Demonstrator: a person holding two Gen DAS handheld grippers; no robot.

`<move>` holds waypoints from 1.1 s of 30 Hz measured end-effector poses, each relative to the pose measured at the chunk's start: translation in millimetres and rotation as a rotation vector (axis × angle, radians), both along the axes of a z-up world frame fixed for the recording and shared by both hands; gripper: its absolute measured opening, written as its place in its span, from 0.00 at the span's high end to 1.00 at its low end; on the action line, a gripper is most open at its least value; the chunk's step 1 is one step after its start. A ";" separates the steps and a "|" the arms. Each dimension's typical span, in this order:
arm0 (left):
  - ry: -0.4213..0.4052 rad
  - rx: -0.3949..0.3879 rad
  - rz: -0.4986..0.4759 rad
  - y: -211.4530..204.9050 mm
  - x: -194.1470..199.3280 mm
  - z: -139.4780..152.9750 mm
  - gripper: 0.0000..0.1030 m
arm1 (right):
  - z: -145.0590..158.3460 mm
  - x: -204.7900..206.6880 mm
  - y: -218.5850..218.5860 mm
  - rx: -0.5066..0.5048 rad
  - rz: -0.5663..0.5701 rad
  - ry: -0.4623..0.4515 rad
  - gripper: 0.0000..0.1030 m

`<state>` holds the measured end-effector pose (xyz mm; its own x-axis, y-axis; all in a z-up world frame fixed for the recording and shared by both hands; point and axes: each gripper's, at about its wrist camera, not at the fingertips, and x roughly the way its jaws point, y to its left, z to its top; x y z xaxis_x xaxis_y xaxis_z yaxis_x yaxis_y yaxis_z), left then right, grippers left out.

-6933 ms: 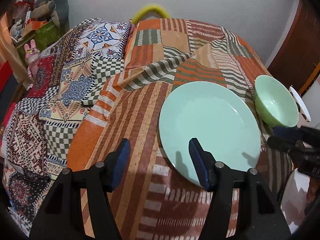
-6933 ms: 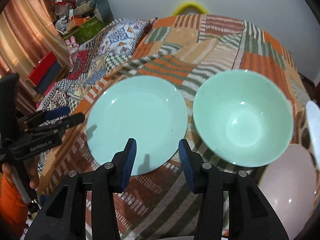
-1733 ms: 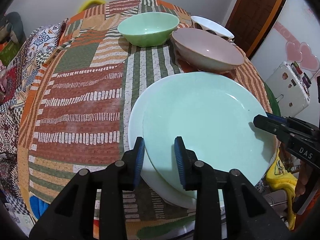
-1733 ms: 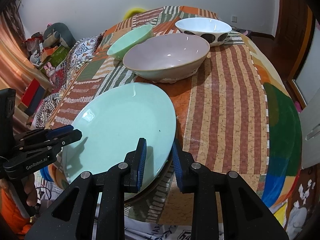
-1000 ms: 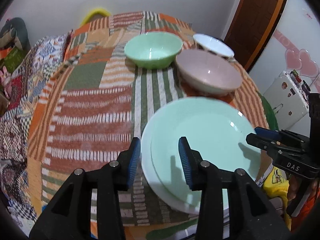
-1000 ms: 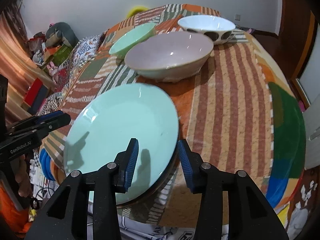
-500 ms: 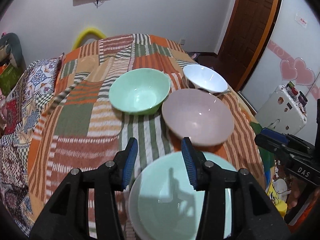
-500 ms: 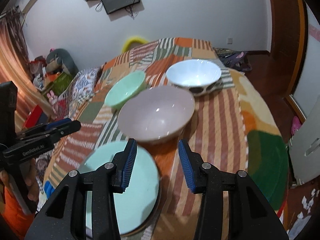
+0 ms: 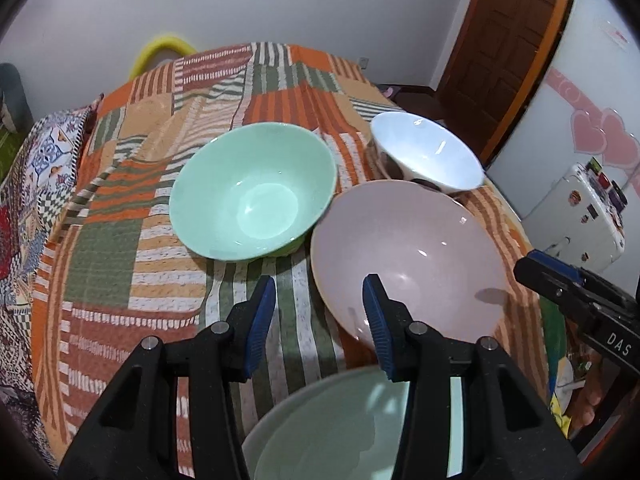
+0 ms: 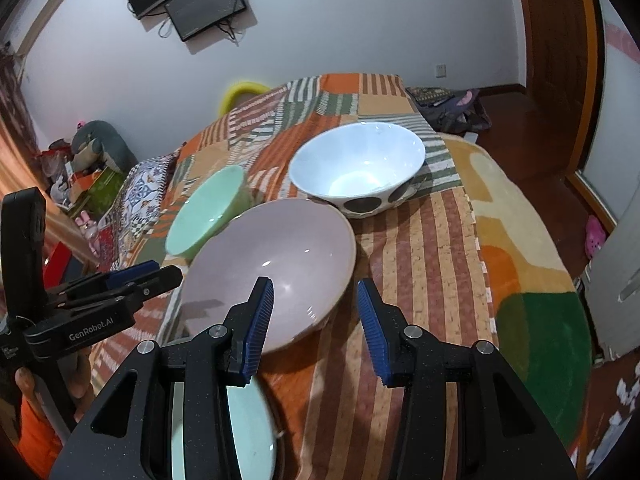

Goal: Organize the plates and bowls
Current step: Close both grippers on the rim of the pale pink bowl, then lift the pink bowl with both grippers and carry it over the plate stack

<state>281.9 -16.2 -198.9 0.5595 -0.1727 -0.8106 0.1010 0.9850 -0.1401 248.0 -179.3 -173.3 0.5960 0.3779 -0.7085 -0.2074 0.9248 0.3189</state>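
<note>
1. Writing: in the left wrist view the right tool (image 9: 536, 272) at the right edge bears "DAS"; in the right wrist view the left tool (image 10: 160, 278) at the lower left reads "GenRobot.AI".
2. Since half a second ago both views have slid up the bed: the green plate (image 9: 340, 428), stacked on a white plate (image 9: 256, 436), has dropped to the bottom edge, and the bowls sit larger and nearer the centre.
3. Both tools are part open and hold nothing; the left one's jaws opened a little over the last second.
4. The pink bowl (image 9: 404, 256) lies just ahead of the left tool's right finger (image 9: 376, 320), touching the green bowl (image 9: 252, 196) at centre left; the white bowl (image 9: 424, 156) sits behind at upper right.
5. In the right wrist view, the pink bowl (image 10: 272, 264) lies ahead of the left finger (image 10: 260, 320).
</note>
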 end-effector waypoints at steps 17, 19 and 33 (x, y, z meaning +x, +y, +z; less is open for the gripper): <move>0.046 -0.049 -0.044 -9.8 24.0 -34.3 0.76 | -29.1 28.9 -2.6 0.055 0.002 0.069 0.73; 0.047 -0.051 -0.046 -10.5 23.5 -34.4 0.77 | -31.8 29.7 -1.7 0.057 0.009 0.080 0.77; 0.057 -0.069 -0.042 -11.7 11.4 -22.5 0.78 | -22.7 18.8 2.0 -0.003 -0.008 0.071 0.81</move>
